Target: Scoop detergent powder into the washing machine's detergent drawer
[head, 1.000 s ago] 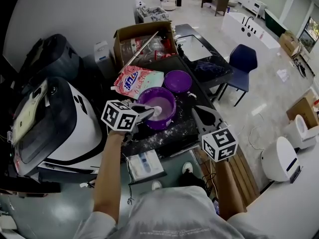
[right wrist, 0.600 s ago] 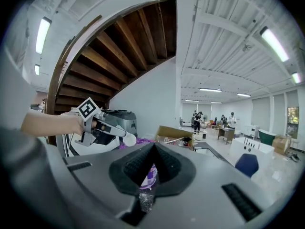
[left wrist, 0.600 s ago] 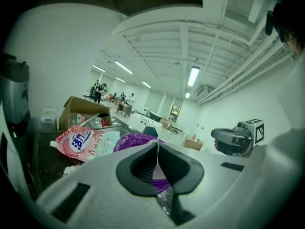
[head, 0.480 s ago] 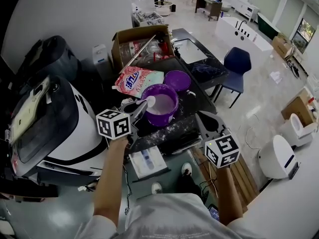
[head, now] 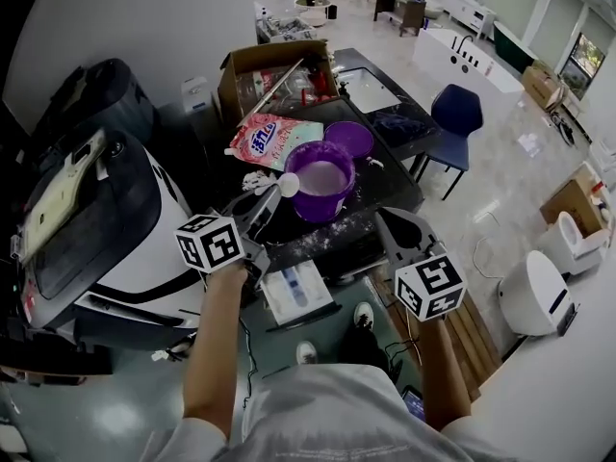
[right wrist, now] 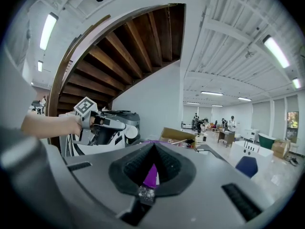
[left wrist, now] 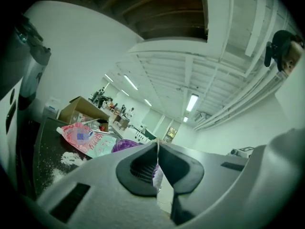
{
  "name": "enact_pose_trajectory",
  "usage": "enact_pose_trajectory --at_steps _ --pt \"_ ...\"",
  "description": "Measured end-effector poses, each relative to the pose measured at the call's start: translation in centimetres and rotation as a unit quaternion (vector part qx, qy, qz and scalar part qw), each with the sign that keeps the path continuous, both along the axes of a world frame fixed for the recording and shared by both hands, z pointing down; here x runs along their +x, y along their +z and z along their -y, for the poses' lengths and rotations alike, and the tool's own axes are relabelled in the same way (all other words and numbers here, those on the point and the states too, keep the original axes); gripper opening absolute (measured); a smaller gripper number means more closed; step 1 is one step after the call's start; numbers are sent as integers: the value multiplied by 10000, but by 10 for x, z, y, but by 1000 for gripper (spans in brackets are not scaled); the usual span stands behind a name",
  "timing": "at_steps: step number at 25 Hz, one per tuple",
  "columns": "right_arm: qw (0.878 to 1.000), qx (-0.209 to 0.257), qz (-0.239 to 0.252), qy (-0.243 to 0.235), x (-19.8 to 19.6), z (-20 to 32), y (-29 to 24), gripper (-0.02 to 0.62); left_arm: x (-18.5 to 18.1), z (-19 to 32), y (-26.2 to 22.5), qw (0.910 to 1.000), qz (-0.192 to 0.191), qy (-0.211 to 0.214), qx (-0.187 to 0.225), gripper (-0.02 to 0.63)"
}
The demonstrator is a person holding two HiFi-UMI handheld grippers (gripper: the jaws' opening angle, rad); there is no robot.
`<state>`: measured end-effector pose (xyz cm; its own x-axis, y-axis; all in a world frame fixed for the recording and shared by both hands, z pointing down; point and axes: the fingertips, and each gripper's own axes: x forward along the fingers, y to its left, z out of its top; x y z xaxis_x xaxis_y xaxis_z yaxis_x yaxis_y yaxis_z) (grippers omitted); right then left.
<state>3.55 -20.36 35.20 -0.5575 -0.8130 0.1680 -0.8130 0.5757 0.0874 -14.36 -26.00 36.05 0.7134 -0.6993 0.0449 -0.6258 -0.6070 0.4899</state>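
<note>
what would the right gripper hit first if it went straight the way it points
Most likely the purple tub, at its near wall: the right gripper aims at it, and purple shows between its tongs in its own view. Depth is uncertain.

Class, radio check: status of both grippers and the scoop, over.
Left gripper shut on scoop, at rim of purple bowl. Right gripper shut, empty.

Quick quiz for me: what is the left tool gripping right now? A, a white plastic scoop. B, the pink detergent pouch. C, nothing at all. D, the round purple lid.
A: the left tool is shut on the handle of the white plastic scoop, with the scoop's bowl raised beside the left rim of the purple plastic tub.
</note>
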Motion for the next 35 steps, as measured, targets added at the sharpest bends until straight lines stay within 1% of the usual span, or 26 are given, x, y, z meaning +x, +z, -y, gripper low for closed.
enact_pose_trajectory --at_steps 4,7,10,14,17,21,25,29,31,35 --pt "9998 -30 19 -178 -21 -9 4 5 -20 -27 7 9999 -53 -124 -52 14" --pt "9993 -79 21 -354 -38 -14 9 5 -35 -46 19 9994 -110 -278 -167 14" --pt "9984 -182 -32 -533 -55 -21 20 5 -51 -66 36 9980 -191 -481 -369 14" --pt "9967 -408 -126 -696 -71 -29 36 5 -66 -87 59 9947 -167 -761 -677 14" --pt "9944 -631 -213 -818 -79 -35 49 5 -74 -101 73 9912 -154 -948 -906 14" --pt "9911 -809 -284 -1015 -88 -41 59 5 -78 -119 83 9873 -63 -1151 -1097 14" --pt "9872 -877 -402 -1271 -92 -40 68 5 -82 -127 90 9810 -183 -1509 -1207 14" --pt "9791 -962 -528 -1713 -93 -40 72 5 -79 -140 95 9709 -433 -1931 -1353 14" --pt "9751 -981 -550 -1911 -90 -40 73 5 -75 -146 97 9671 -374 -2109 -1370 14" --pt "9676 -1044 -475 -2249 -85 -38 83 6 -67 -155 103 9613 -101 -2424 -1303 14"
